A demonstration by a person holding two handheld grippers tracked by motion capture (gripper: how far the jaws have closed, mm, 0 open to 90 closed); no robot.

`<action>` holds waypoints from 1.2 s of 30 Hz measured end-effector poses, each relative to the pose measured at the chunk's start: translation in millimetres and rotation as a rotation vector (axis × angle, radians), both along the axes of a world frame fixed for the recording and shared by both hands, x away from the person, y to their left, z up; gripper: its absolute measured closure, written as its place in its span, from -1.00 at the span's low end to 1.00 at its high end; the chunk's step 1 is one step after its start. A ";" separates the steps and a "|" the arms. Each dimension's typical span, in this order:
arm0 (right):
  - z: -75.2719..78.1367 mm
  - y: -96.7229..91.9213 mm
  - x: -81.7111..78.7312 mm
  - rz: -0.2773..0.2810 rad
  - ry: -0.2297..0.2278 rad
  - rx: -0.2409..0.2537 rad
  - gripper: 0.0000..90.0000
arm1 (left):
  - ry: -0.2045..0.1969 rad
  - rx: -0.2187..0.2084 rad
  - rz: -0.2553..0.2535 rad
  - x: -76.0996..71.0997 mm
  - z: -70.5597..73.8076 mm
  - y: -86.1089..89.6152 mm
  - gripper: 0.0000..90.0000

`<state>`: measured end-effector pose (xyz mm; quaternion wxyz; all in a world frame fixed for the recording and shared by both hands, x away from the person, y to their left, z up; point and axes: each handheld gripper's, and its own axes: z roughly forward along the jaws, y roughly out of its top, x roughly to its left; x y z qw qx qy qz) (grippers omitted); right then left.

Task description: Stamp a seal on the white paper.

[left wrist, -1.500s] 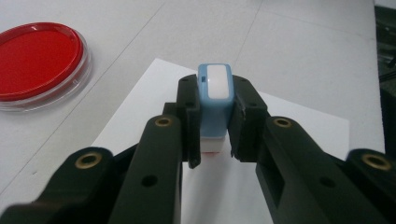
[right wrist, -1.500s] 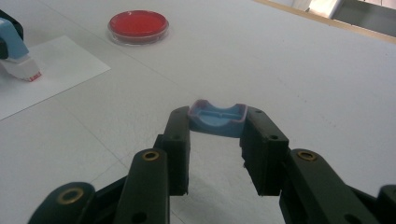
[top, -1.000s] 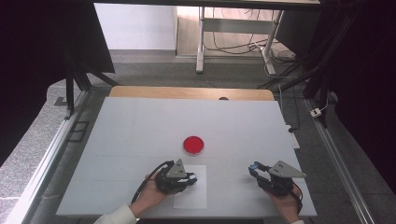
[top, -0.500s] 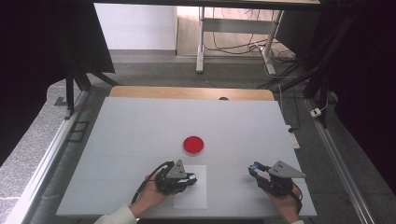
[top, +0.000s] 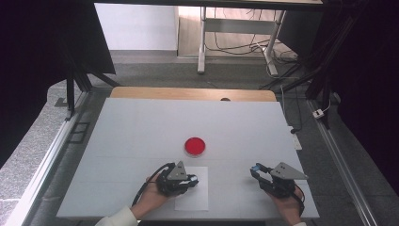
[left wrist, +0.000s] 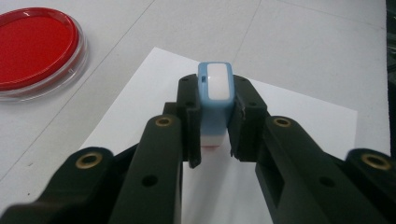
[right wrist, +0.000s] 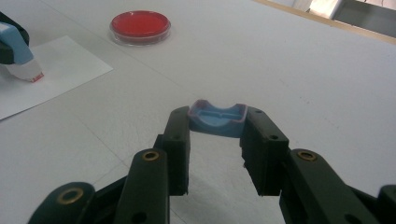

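Blue-and-white stamp (left wrist: pixel 215 100) clamped upright between the black jaws of the left tongs (top: pixel 189 180), red-inked lower end pressed down on the white paper sheet (left wrist: pixel 299 116). Same stamp seen at the far left of the right gripper view, tilted, red tip touching the sheet. Sheet lying flat near the near edge of the worktop (top: pixel 141 127), slightly left of its middle. Left hand (top: pixel 151 197) coming in from the near edge, palm cupping the tool, jaws pointing toward the right edge.

Blue cap (right wrist: pixel 217 119), a shallow open shell, pinched at its two ends by the right tongs (top: pixel 257 170), hollow side up, raised just above the bare surface. Right hand (top: pixel 285 207) low by the near right corner, jaws pointing toward the left tongs, well apart from them.

Red petri dish (top: pixel 195 146) lying flat near the centre, just beyond the sheet's far edge, untouched.
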<state>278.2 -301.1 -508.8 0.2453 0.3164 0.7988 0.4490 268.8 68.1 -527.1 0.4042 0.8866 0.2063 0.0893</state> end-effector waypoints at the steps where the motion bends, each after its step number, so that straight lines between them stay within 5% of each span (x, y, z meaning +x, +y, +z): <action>1: -0.1 0.1 0.0 0.000 0.001 -0.001 0.41 | 0.003 0.000 0.001 0.0 0.3 -0.5 0.69; 12: -0.3 0.2 0.4 0.000 0.001 0.000 0.41 | 0.008 0.019 -0.001 0.8 2.2 -1.5 0.69; 36: 0.8 -0.9 -0.3 0.002 -0.003 0.007 0.41 | 0.007 -0.011 0.011 -0.5 -1.0 0.2 0.69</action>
